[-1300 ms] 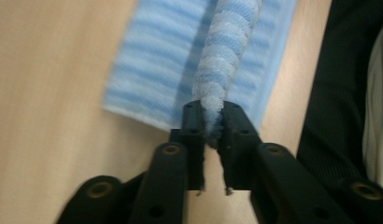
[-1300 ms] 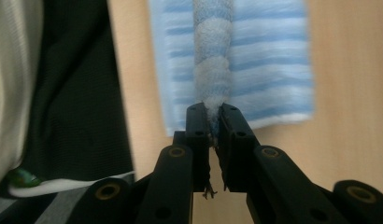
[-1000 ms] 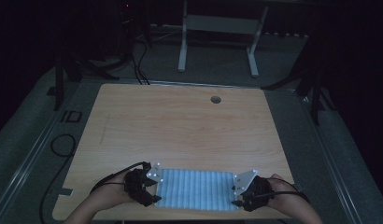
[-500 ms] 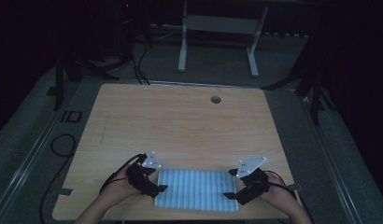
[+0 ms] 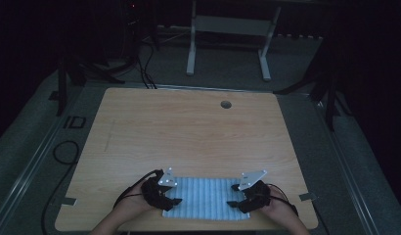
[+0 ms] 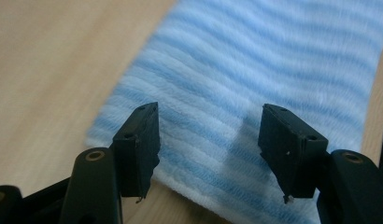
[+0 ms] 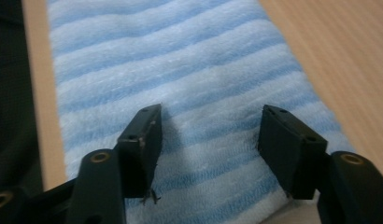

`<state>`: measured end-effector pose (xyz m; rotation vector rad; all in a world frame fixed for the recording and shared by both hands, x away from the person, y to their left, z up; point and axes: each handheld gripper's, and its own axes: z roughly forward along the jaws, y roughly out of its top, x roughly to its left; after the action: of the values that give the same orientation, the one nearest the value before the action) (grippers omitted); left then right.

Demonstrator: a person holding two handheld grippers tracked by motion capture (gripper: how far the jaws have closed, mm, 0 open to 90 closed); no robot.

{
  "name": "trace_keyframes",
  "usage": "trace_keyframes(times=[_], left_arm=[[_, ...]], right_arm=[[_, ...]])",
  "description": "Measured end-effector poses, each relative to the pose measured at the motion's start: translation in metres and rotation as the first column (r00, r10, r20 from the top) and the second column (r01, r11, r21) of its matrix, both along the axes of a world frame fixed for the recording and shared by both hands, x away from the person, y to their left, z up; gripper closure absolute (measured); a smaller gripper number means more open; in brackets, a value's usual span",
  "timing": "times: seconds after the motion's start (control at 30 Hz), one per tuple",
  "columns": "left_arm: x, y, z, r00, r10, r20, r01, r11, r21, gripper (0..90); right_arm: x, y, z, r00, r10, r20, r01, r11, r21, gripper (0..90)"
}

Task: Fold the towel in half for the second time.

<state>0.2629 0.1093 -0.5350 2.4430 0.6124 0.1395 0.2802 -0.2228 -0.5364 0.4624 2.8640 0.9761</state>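
Hovering over the blue-and-white striped terry towel (image 5: 204,198) flat on the wooden counter (image 5: 189,132), we spread both grippers' fingers (image 6: 139,144) open above its near corners, ready to pinch them

A light wooden table (image 5: 189,142) fills the middle of the high view, its grain running left to right, with a small round hole (image 5: 226,104) near its far edge, right of centre. A blue-and-white striped towel (image 5: 207,197) lies flat on it at the bottom centre, along the near edge.
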Motion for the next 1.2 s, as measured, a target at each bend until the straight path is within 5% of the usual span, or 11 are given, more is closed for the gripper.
trace_keyframes(times=[0.23,0.4,0.8,1.0,1.2], left_arm=[[0.019,0.003,-0.002,0.9993,0.018,-0.033,-0.019,0.9996,-0.021,39.0],[0.035,0.004,-0.001,0.9993,0.029,-0.024,-0.029,0.9996,0.002,38.8],[0.074,0.012,-0.001,0.9935,0.114,0.003,-0.114,0.9930,-0.031,34.2],[0.073,0.024,0.008,0.9875,0.155,0.028,-0.151,0.9824,-0.109,18.0],[0.069,0.040,0.008,0.9793,0.201,0.025,-0.195,0.9699,-0.146,16.8]], right_arm=[[0.016,-0.001,-0.001,0.9995,-0.005,-0.030,0.006,1.000,0.011,38.8],[0.038,0.004,0.000,0.9993,-0.014,-0.036,0.014,1.000,-0.002,38.7],[0.086,0.018,-0.001,0.9957,-0.088,-0.031,0.088,0.996,0.009,33.4],[0.084,0.014,0.007,0.9957,-0.093,-0.005,0.093,0.995,0.036,20.2],[0.078,-0.003,0.014,0.9916,-0.129,0.010,0.127,0.986,0.107,17.4]])
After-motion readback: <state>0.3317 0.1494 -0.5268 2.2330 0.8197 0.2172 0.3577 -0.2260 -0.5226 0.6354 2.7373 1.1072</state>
